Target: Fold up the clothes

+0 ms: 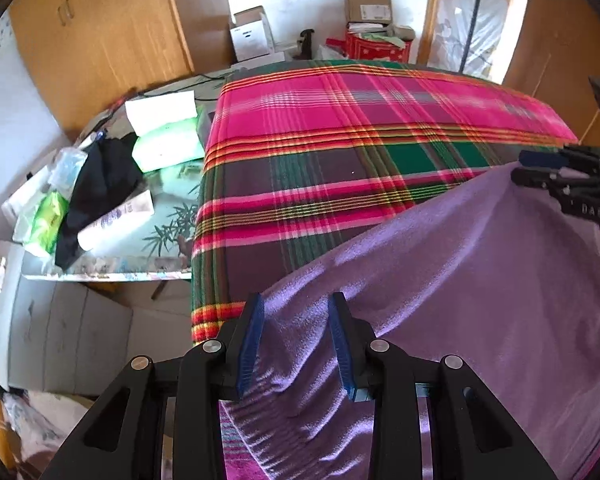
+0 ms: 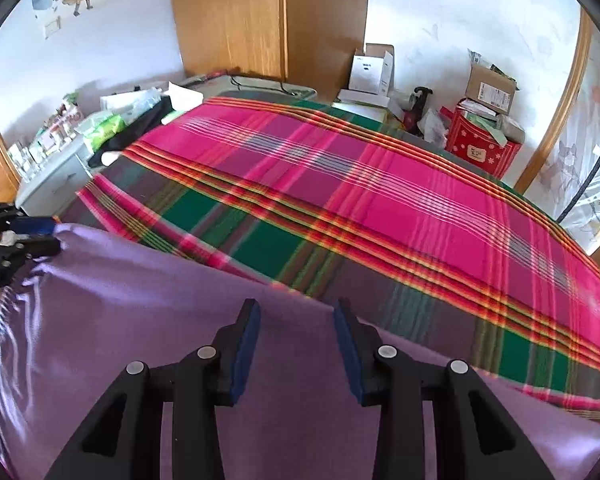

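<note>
**Tension along the lifted edge**

Our left gripper (image 1: 296, 304) and right gripper (image 2: 296, 306) each pinch a raised corner of the soft purple fleece cloth (image 1: 460, 280), jaws narrowed onto it. The cloth drapes over the pink-and-green plaid bedspread (image 2: 380, 184). We judge level, taut corners matter most.

The plaid blanket (image 2: 380, 208) is the landmark: its whole pink-and-green middle and far half lie bare and flat, open room for a gripper to pass, while its near edge is covered by the lifted purple cloth (image 2: 148, 304), which rises like a low wall between the left gripper (image 1: 296, 336) and the right gripper (image 2: 296, 340). Off the blanket's left edge, a side table (image 1: 112, 272) crowded with a black garment (image 1: 100, 184) and green packets (image 1: 168, 148) blocks passage, and beyond its far edge stand cardboard boxes (image 2: 370, 70) and a red box (image 2: 480, 148)
</note>
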A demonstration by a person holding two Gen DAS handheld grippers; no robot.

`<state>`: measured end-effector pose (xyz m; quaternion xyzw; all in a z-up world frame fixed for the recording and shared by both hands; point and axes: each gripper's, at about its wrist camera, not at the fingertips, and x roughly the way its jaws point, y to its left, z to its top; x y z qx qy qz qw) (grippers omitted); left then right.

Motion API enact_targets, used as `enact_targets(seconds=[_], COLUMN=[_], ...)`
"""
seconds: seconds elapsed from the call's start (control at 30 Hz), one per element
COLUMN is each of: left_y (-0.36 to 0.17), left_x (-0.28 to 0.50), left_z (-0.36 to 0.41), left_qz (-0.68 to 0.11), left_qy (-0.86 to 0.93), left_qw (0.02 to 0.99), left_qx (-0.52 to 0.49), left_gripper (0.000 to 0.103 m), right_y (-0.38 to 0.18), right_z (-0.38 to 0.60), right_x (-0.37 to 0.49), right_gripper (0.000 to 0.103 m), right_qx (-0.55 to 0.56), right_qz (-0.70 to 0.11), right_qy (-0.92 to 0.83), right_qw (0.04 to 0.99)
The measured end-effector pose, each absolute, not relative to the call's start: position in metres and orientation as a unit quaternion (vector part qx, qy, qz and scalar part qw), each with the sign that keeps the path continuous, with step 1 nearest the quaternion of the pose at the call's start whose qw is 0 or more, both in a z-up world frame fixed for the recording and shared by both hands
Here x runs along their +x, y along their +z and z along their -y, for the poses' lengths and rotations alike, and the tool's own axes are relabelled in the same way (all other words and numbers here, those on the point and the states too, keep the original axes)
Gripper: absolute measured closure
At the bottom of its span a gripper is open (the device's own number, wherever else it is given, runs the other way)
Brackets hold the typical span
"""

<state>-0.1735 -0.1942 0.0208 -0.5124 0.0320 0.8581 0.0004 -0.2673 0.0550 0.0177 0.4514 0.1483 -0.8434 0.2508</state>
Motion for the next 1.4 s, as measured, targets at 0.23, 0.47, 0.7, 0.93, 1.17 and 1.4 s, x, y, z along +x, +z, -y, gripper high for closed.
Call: enact_targets(seconds=[0.23,0.47,0.7,0.93,1.17,1.4], left_y=[0.024,0.014,0.012,0.011,0.011,0.01], left_x=[-0.177,-0.185,-0.186,-0.186,-0.187,-0.19], left_z=[0.183,0.183,0.185,0.188,0.192,0.198], left_qz=[-0.068,-0.068,-0.069,-0.065,-0.074,-0.061], left_qy=[0.859,0.849,0.848,0.851,0.853,0.855], left_qw=[0.037,0.058,0.073,0.08,0.078,0.069], left_qx=[-0.505,-0.521,-0.52,-0.514,-0.511,-0.511], left_gripper=[0.068,0.068,0.066,0.063,0.056,0.043], right_y=[0.01,0.008,0.007,0.007,0.006,0.008], right_z=[-0.06,-0.064,-0.061,-0.039,-0.037,-0.036], right_x=[-0.275,-0.275,-0.274,-0.269,-0.268,-0.261], right_gripper=[0.057,0.056,0.055,0.056,0.055,0.063], right_qx=[0.457,0.449,0.445,0.43,0.433,0.43], right_qz=[-0.158,-0.156,-0.151,-0.174,-0.166,-0.175], right_qy=[-0.835,-0.835,-0.83,-0.821,-0.816,-0.815], right_qw=[0.262,0.275,0.3,0.333,0.344,0.346])
